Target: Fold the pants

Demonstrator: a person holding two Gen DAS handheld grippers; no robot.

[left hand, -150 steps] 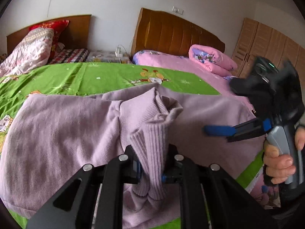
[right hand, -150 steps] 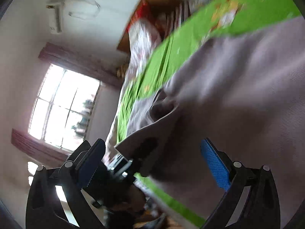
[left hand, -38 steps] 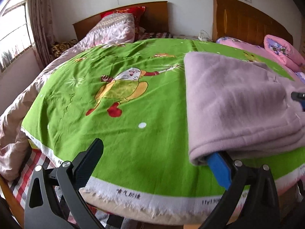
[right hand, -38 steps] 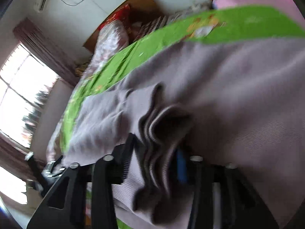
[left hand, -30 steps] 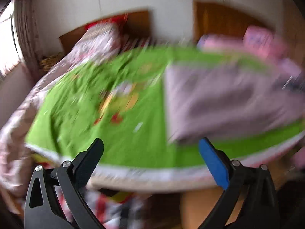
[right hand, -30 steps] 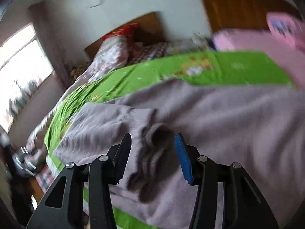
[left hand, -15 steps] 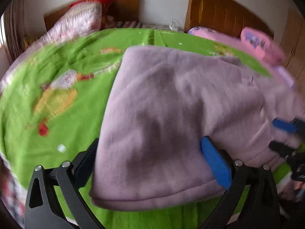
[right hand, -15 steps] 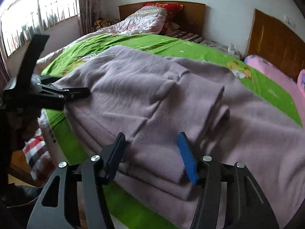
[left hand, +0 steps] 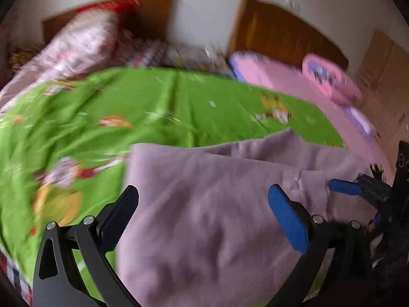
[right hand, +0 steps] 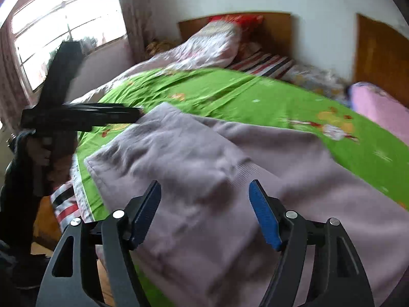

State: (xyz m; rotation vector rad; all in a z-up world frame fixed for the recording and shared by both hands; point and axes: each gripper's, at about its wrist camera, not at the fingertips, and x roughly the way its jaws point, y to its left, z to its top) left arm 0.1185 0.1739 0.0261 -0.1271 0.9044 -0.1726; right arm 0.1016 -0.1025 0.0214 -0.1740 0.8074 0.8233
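The lilac pants (left hand: 217, 204) lie folded in layers on the green sheet (left hand: 153, 107), near the bed's front edge. My left gripper (left hand: 202, 212) is open and empty, hovering over their left part. My right gripper (right hand: 204, 204) is open and empty above the ribbed cuff end of the pants (right hand: 204, 168). The right gripper also shows at the right edge of the left wrist view (left hand: 358, 192). The left gripper shows at the left of the right wrist view (right hand: 84, 117), beside the pants' far corner.
The green sheet (right hand: 230, 94) covers the bed. A pink patterned quilt (left hand: 76, 43) and wooden headboards (left hand: 281, 33) are at the back. A second bed with pink bedding (left hand: 294, 84) lies to the right. A window (right hand: 58, 30) is on the left.
My right gripper let go of the cuff and opened wider. Both grippers pulled back a little above the folded pants. The left view swung right across the bed.
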